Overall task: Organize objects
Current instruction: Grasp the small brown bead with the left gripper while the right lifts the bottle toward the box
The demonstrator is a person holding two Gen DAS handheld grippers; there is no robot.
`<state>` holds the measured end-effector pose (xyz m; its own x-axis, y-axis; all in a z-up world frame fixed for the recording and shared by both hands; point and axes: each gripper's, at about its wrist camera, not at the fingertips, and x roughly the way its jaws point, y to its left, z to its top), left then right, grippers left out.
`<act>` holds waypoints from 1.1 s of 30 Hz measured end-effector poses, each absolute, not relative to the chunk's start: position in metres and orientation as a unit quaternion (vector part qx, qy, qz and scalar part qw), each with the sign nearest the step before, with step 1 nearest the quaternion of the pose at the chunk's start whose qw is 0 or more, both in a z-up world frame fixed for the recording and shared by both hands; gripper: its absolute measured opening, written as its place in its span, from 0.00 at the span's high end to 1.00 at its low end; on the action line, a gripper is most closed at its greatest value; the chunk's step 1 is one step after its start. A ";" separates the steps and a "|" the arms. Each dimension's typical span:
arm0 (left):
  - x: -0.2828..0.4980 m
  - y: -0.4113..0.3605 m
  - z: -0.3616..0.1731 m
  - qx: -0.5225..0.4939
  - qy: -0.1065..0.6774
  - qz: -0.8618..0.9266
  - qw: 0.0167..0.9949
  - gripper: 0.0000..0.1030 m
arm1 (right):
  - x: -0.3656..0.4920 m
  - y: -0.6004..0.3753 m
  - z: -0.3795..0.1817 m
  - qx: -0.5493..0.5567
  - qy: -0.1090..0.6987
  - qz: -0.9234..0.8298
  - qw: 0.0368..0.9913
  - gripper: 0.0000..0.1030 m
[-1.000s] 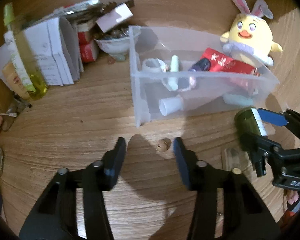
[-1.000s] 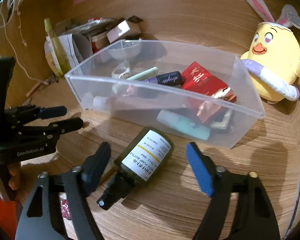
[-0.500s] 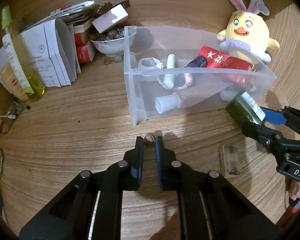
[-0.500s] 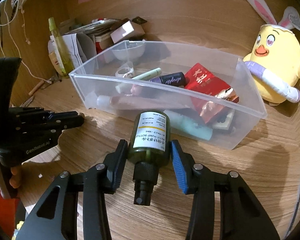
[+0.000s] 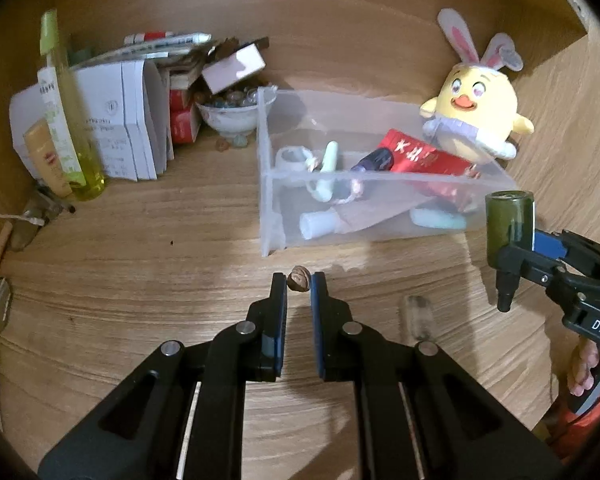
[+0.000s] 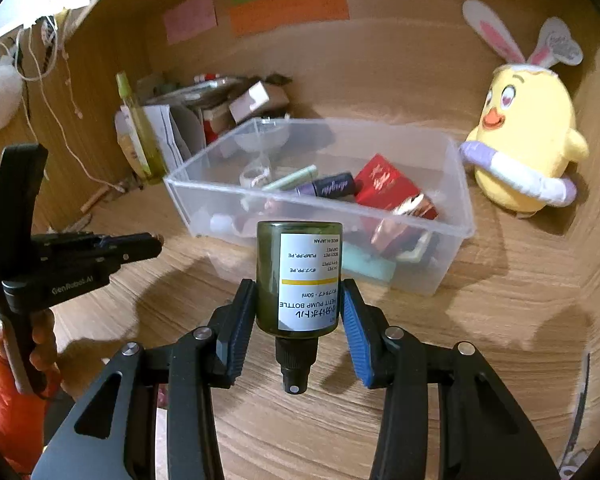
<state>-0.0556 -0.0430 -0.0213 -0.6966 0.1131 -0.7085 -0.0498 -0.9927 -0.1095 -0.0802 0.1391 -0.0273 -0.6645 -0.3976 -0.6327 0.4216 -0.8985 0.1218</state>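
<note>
One clear bin (image 5: 268,184) sits on the desk (image 5: 140,264). Before it, the left gripper (image 5: 299,282) has its jaws pinching one small brown nut (image 5: 299,278). To the bin's right, the right gripper (image 6: 299,308) has its jaws clamped on one green pump bottle (image 6: 299,276).

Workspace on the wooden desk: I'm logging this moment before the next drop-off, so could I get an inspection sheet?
Surface: wooden desk, wood-grain; a small clear item lies on it.
Job's things: clear plastic bin holding tubes and a red packet; green pump bottle; small brown nut-like piece.
Clutter: paper stack, bowl of beads, yellow-green bottle, chick plush.
Grippers: left tongs shut on the small brown piece; right tongs shut on the pump bottle, cap toward the camera. Both jaws have just been closing.
Cables: white cord hanging by the left wall.
Surroundings: sticky notes on the back panel.
</note>
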 end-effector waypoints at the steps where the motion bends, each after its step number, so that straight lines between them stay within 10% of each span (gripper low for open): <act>1: -0.054 -0.042 -0.018 -0.383 -0.040 0.922 0.046 0.90 | -0.079 0.140 -0.024 0.337 0.018 -0.914 0.225 0.62; 33: -0.106 -0.026 0.047 -0.318 -0.039 0.945 0.061 0.90 | -0.146 0.124 0.057 0.255 0.060 -0.947 0.186 0.62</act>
